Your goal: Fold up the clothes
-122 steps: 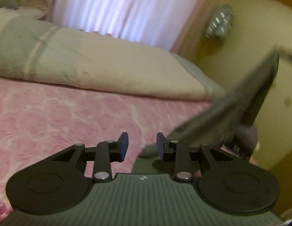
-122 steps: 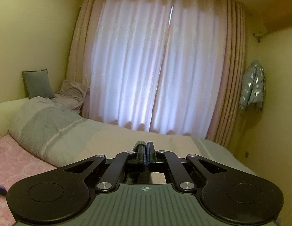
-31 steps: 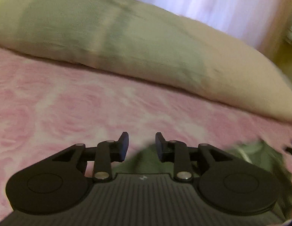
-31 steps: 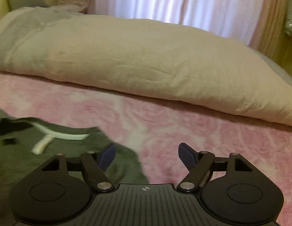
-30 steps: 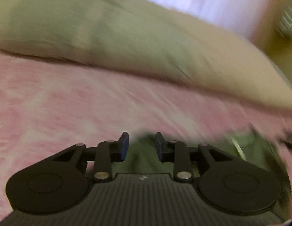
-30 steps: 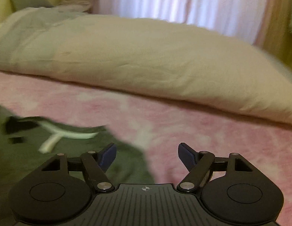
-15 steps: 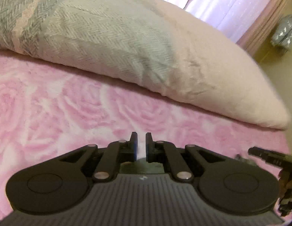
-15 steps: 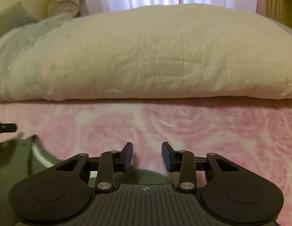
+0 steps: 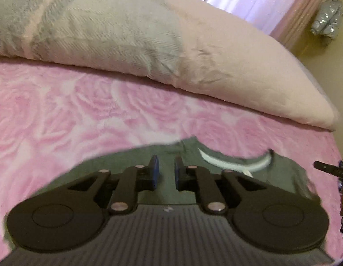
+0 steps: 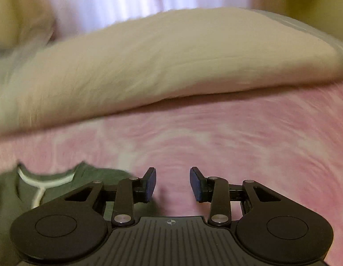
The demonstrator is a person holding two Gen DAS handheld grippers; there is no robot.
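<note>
Green cloth lies flat on the pink bed cover. It is a green top with a white neck band, and the neck end points toward the big folded blanket at the back of the bed. How much of the top is spread out or folded, I cannot tell, because both tools hide most of it.

The left gripper hangs right over the green top, near the neck. Its fingers have a small gap between them and nothing is caught in it, so they are let go. The right gripper is off to the side, past the edge of the top, over bare pink cover. Its fingers are spread wide and hold nothing.

What could go wrong? The cloth is thin and floppy. If the left fingers close on only the top layer, the layers may slide apart and the fold may come out crooked. If they dig too low, they could pinch the fuzzy pink cover too and drag it along. The right fingers are beside the cloth, not on it, so if they close where they are, they will catch only the bed cover or nothing at all. The right picture is blurry, so that hand seems to be moving fast, and a fast hand can miss the edge or bunch up the shoulder.
</note>
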